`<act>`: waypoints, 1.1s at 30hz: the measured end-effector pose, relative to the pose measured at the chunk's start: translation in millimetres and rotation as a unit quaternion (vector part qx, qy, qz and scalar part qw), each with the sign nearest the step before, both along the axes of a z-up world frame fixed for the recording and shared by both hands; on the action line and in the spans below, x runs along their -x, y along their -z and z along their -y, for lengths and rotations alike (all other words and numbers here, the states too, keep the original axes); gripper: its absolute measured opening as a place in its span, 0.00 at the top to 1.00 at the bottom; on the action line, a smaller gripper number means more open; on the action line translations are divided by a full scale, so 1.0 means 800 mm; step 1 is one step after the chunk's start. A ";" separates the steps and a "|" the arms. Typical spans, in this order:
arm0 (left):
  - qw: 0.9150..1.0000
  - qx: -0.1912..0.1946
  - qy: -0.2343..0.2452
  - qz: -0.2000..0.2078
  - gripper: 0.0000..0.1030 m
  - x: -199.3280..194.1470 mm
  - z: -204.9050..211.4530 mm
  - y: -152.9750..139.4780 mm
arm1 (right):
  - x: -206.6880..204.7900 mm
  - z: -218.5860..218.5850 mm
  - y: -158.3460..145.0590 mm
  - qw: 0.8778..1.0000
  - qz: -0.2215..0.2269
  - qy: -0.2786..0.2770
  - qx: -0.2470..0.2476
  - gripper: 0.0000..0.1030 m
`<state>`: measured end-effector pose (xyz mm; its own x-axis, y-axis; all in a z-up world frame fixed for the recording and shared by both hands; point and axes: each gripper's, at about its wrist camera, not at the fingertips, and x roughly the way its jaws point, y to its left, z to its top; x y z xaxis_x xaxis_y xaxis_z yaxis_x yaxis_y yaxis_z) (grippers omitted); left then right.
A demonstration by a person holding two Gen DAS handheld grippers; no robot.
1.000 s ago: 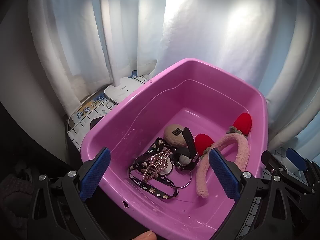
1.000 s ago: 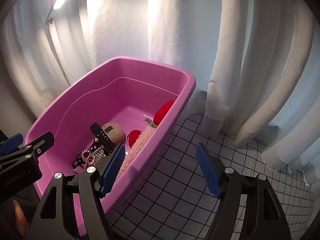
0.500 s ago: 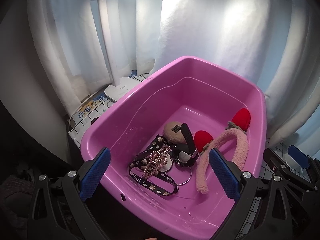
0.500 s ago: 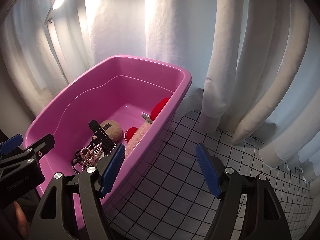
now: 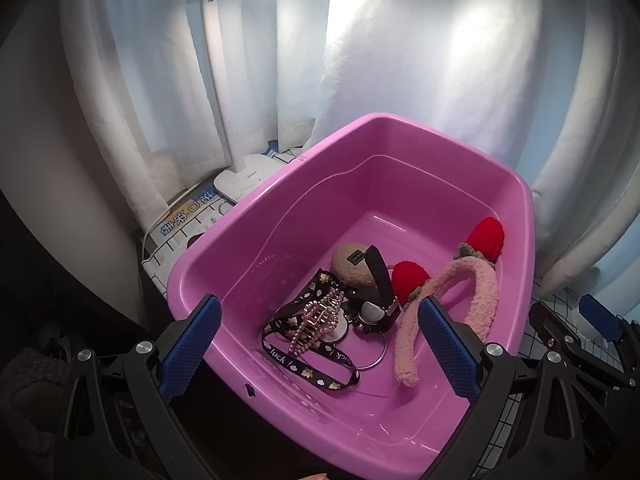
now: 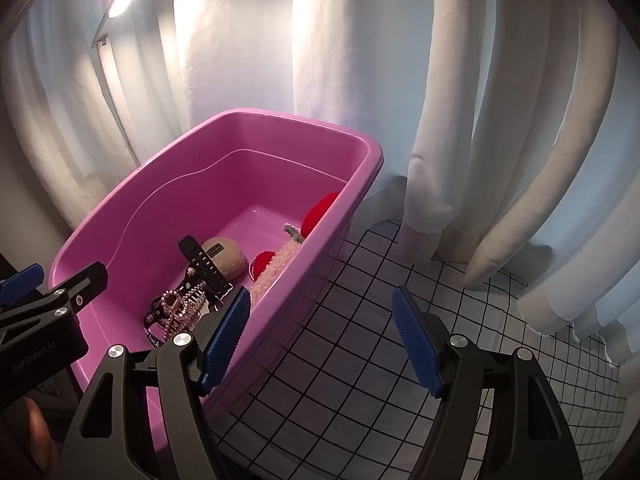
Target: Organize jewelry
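Both grippers empty w/ fingers wide apart: left gripper low centre over the pink tub, right gripper over the gridded table. Best to drop straight onto one piece, e.g. rhinestone clip, since it's tangled w/ lanyard & watch. The watch face is half hidden, and the pink headband is cut off by the tub wall in the right view.

Home room, white curtains, checked cloth, desk lamp

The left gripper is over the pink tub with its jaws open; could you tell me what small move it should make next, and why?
Probably lower the left gripper toward the rhinestone hair clip. Its jaws are open and empty, and the clip lies on top of the black lanyard in the pink tub, nearly between the jaws. The right gripper hangs over the checked cloth, outside the tub.
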<state>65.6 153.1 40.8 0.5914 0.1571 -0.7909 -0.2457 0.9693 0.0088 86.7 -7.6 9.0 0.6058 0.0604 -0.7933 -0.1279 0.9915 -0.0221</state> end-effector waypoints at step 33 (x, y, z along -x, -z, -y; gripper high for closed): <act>1.000 0.001 -0.006 -0.005 0.06 0.003 -0.004 0.000 | 0.006 -0.002 0.003 1.000 -0.005 0.000 0.000 0.32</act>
